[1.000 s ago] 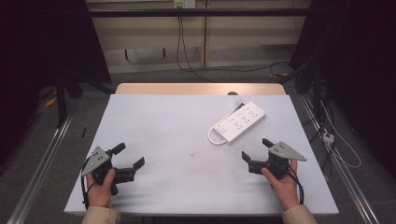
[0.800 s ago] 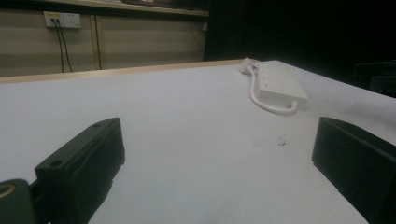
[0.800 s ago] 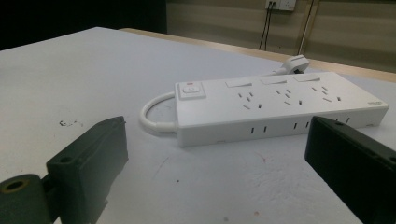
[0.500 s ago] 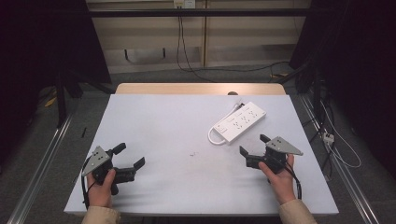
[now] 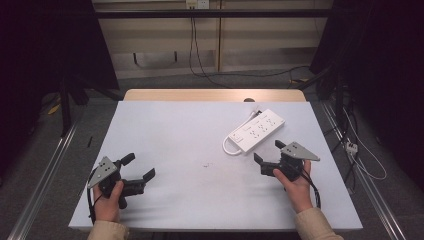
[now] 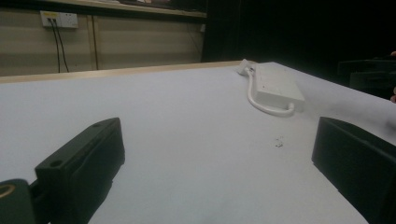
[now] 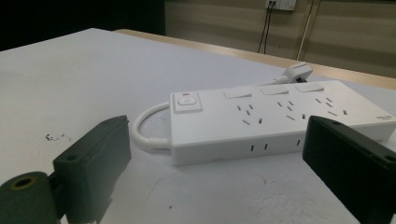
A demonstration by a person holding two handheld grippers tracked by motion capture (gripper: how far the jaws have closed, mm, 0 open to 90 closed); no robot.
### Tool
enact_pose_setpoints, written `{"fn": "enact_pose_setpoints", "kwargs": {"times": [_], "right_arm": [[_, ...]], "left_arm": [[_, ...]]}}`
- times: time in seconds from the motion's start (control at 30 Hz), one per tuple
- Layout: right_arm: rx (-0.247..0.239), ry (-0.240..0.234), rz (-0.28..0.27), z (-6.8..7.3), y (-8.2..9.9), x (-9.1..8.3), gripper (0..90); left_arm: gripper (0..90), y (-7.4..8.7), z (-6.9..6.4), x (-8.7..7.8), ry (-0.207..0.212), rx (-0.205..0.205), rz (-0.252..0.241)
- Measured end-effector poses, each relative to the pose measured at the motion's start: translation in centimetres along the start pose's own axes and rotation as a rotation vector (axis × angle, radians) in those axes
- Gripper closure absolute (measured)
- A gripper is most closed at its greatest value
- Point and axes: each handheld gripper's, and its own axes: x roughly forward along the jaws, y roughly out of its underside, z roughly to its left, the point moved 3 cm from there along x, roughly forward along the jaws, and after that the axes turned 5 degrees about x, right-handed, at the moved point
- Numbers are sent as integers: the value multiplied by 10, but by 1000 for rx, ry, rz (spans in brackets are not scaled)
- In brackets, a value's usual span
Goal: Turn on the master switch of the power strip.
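Two spread claws, right claw point(image 5: 269, 154) near power strip point(image 5: 256, 131), apart.

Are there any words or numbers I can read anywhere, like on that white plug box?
No text can be read here.
Power strip: a small dark mark near its right end in the right gripper view, probably a brand name, too small and blurred to read.
Switch on the power strip: a faint round symbol and a red spot above it, no letters.
Wall outlet: a tiny yellowish label, too blurred to read.
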Motion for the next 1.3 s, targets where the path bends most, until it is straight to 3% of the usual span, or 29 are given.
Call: {"fn": "enact_pose_setpoints", "kwargs": {"times": [1.3], "right_arm": [[-16, -8, 44, 0, -8, 28, 84]], "left_arm": [[22, 2, 0, 3, 10, -1, 8]]}}
